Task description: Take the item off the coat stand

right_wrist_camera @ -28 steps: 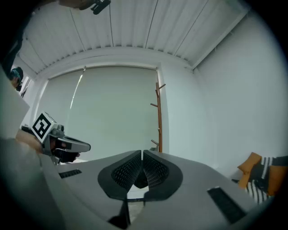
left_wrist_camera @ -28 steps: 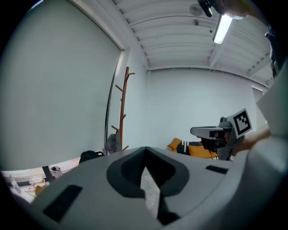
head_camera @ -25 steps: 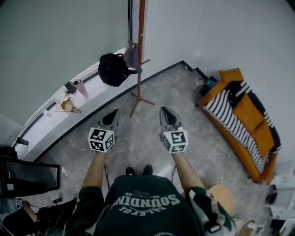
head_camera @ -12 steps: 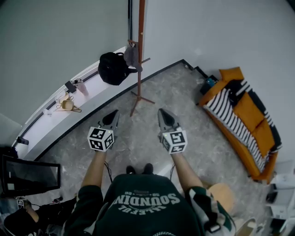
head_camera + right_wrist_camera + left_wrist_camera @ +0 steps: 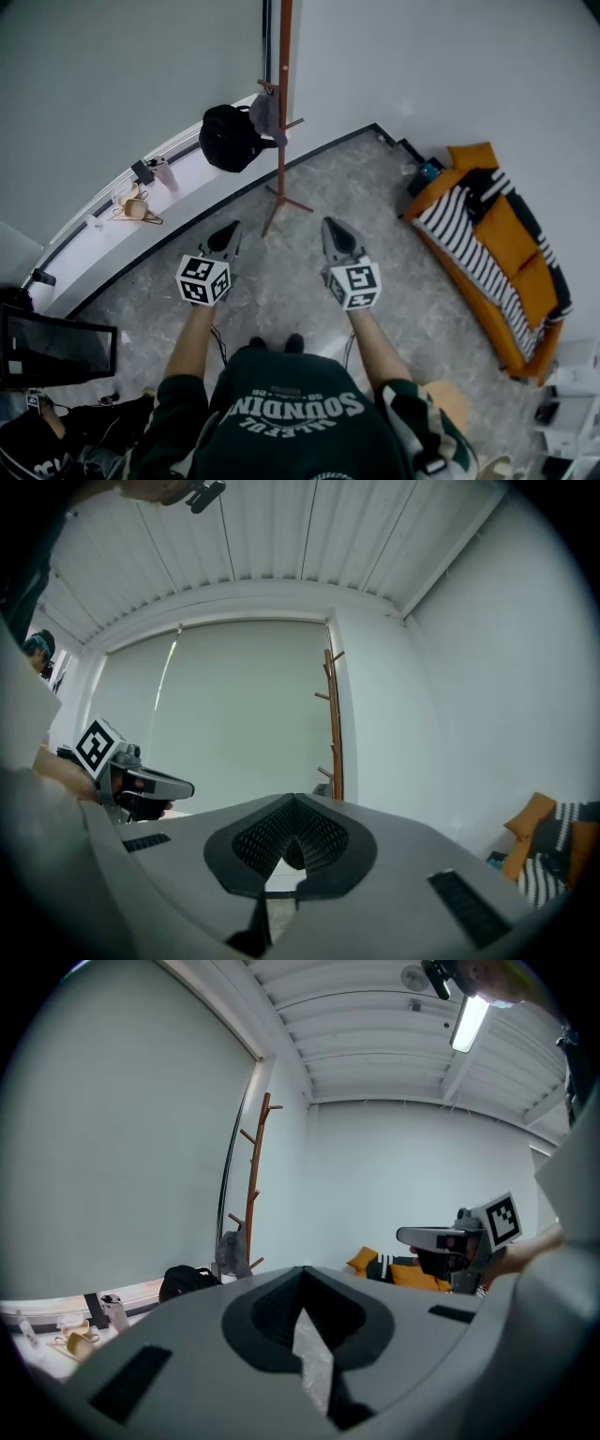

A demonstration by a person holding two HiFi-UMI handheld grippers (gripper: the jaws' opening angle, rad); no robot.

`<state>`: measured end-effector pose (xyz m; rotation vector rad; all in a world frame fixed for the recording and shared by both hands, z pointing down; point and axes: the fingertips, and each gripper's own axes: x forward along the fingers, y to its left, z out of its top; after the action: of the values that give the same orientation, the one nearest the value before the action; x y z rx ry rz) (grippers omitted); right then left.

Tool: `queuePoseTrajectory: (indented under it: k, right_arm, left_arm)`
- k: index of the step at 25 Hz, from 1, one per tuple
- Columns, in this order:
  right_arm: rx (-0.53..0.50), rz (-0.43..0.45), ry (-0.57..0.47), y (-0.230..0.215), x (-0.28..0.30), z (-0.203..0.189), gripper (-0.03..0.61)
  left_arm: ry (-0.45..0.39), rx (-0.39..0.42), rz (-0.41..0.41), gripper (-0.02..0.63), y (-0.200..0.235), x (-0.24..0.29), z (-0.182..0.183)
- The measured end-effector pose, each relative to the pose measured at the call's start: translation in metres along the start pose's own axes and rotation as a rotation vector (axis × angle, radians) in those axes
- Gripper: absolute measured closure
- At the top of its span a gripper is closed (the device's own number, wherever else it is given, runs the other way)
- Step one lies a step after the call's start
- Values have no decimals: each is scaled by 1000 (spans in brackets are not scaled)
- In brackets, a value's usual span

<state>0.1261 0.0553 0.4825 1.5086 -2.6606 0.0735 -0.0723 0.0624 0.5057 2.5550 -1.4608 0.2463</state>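
Marble floor (image 5: 375, 187), one coat stand (image 5: 282, 94), one black bag (image 5: 228, 139), perhaps one grey cap (image 5: 265, 112), left claw (image 5: 231, 227), right claw (image 5: 331, 224), both closed

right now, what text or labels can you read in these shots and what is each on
"SOUNDIN": large pale letters on the person's dark sweatshirt, upside down in the head view.
Smaller line next to it: too blurred to read.
Left gripper and right gripper: square marker patterns only, no words.
Nothing else is readable.

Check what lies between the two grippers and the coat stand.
Only bare stone floor, as the head view shows; the left gripper and right gripper are held short of the coat stand.
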Motion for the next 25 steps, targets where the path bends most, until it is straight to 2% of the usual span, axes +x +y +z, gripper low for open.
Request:
queuePoseTrajectory:
  k: [8, 14, 19, 25]
  right_arm:
    - [11, 37, -4, -10, 1, -1, 578]
    - [16, 47, 43, -18, 14, -8, 578]
    - [8, 59, -2, -23, 40, -4, 578]
    - [5, 62, 20, -36, 85, -10, 578]
  left_arm:
    - [2, -16, 43, 613, -3, 7, 0]
    - [11, -25, 53, 614, 5, 22, -3]
    - [10, -31, 49, 614, 20, 40, -4]
    - [4, -29, 45, 613, 50, 77, 2]
